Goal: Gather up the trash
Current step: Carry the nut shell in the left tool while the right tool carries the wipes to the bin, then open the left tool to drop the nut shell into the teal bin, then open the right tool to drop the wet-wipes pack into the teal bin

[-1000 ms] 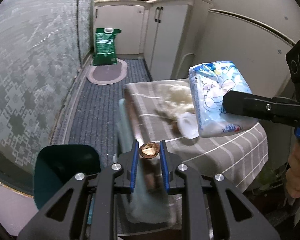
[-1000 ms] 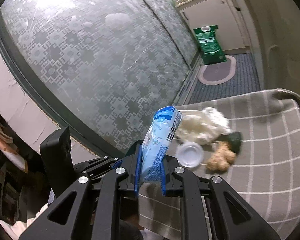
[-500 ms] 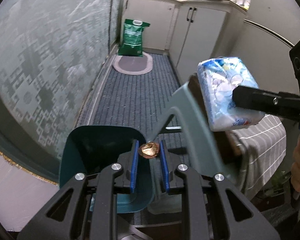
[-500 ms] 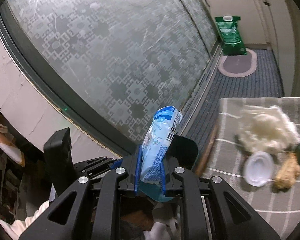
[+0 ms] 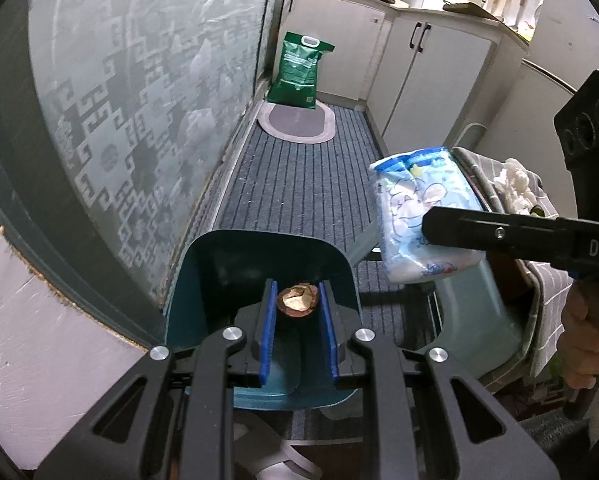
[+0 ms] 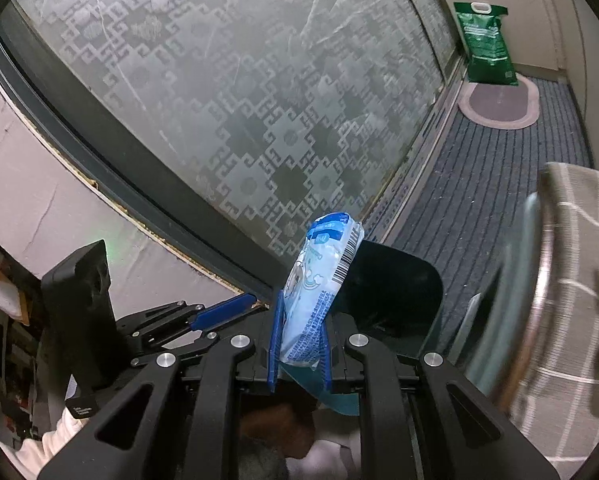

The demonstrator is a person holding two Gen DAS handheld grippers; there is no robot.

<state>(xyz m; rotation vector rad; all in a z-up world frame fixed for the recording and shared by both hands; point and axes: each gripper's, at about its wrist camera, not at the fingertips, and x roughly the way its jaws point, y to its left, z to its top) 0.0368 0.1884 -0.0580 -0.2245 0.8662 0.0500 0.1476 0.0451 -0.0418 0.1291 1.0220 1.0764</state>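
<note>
My left gripper (image 5: 298, 300) is shut on a small brown nut shell (image 5: 298, 301) and holds it over the open teal trash bin (image 5: 203, 280). My right gripper (image 6: 301, 316) is shut on a blue and white tissue pack (image 6: 319, 276); the pack also shows in the left wrist view (image 5: 415, 208), to the right of the bin and above its rim. The bin also shows in the right wrist view (image 6: 395, 284), just beyond the pack. The left gripper's blue finger (image 6: 223, 312) shows at the left there.
A table with a grey checked cloth (image 5: 555, 280) stands at the right, with white crumpled tissue (image 5: 513, 184) on it. A pale green stool (image 5: 483, 320) is beside the bin. A patterned glass door (image 5: 119, 120) lines the left. A green bag (image 5: 301, 70) and oval mat (image 5: 295, 122) lie down the hallway.
Both grippers swung left, away from the table, and now hang at the teal bin. Each still holds its item.
</note>
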